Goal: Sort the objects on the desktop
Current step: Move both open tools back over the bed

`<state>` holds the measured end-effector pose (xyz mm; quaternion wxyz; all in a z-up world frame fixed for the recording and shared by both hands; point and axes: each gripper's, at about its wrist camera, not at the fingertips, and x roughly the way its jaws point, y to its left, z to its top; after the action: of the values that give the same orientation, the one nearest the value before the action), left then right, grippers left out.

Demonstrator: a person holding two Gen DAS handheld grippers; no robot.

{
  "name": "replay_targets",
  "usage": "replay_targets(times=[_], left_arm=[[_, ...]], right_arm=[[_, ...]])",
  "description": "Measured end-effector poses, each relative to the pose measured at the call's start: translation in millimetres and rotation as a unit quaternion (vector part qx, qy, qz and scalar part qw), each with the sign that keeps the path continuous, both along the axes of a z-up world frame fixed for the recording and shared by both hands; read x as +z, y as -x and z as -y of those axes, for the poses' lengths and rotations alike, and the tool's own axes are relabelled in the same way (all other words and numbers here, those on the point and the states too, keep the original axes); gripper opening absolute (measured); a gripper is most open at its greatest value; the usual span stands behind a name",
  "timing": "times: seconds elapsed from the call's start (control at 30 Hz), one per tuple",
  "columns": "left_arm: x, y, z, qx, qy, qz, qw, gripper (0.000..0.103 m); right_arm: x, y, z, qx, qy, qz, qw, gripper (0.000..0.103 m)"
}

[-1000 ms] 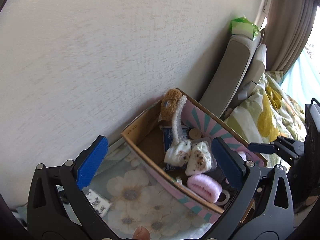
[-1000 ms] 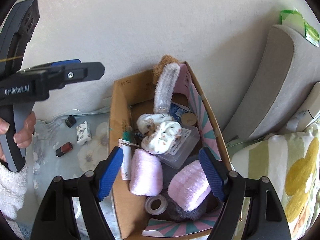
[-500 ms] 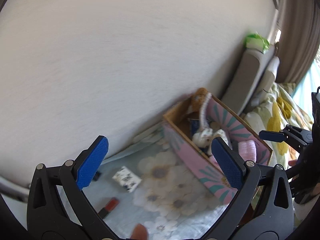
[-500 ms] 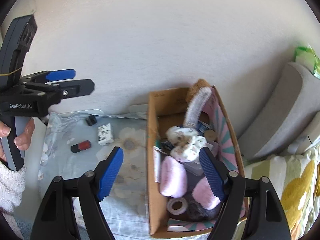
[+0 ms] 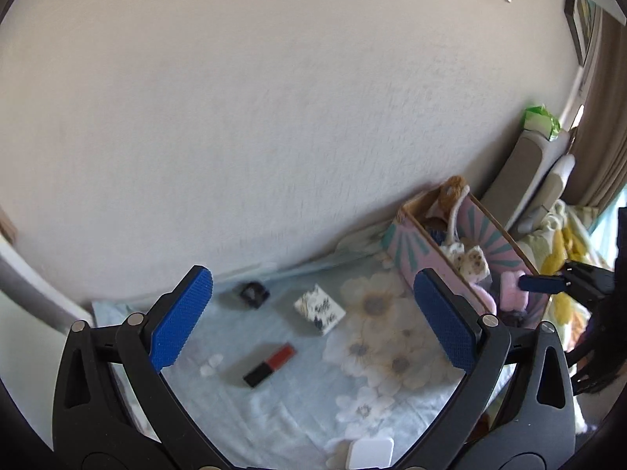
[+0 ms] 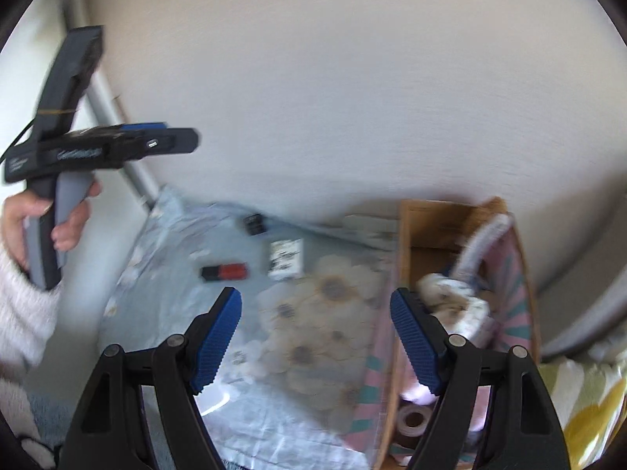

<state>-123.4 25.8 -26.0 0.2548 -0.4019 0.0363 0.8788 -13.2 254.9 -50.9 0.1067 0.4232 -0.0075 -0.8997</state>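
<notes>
On the floral cloth (image 5: pixel 376 356) lie a red-and-black lipstick (image 5: pixel 269 365) (image 6: pixel 224 272), a small white patterned box (image 5: pixel 319 308) (image 6: pixel 286 260) and a small black item (image 5: pixel 254 293) (image 6: pixel 254 223). A pink-striped cardboard box (image 5: pixel 407 243) (image 6: pixel 405 258) at the right holds socks, a plush headband, pink rolls and tape. My left gripper (image 5: pixel 313 323) hovers open and empty above the loose items. My right gripper (image 6: pixel 315 337) is open and empty over the cloth beside the box's left wall. The left gripper (image 6: pixel 164 139) also shows from the side, high at the left, held by a hand (image 6: pixel 35 211).
A plain wall (image 5: pixel 274 117) backs the table. A grey cushion (image 5: pixel 525 172) with a green pack on top and a yellow-flowered bedspread (image 6: pixel 588 399) lie to the right. A small white item (image 5: pixel 370 452) sits at the cloth's near edge.
Both grippers have drawn back and leftward from over the cardboard box to above the cloth; the lipstick, white box and black item came into fuller view. Jaws stayed open.
</notes>
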Motion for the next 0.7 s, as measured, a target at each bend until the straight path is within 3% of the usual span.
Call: replay_targets(times=[0.17, 0.33, 0.5, 0.7], left_arm=[[-38.3, -5.3, 15.1, 0.0, 0.023, 0.03, 0.9993, 0.099], [-103.3, -6.4, 25.3, -0.014, 0.019, 0.088, 0.9959, 0.085], [-156.1, -14.3, 31.2, -0.027, 0.03, 0.08, 0.996, 0.08], [-185.1, -10.7, 33.9, -0.045, 0.028, 0.057, 0.997, 0.079]], right_arm=[[-22.0, 2.4, 36.3, 0.074, -0.028, 0.031, 0.996, 0.075], [-64.0, -6.8, 75.3, 0.15, -0.025, 0.056, 0.987, 0.075], [-121.0, -31.7, 107.8, 0.194, -0.013, 0.065, 0.979, 0.075], [-166.9, -50.8, 139.7, 0.23, -0.048, 0.072, 0.969, 0.075]])
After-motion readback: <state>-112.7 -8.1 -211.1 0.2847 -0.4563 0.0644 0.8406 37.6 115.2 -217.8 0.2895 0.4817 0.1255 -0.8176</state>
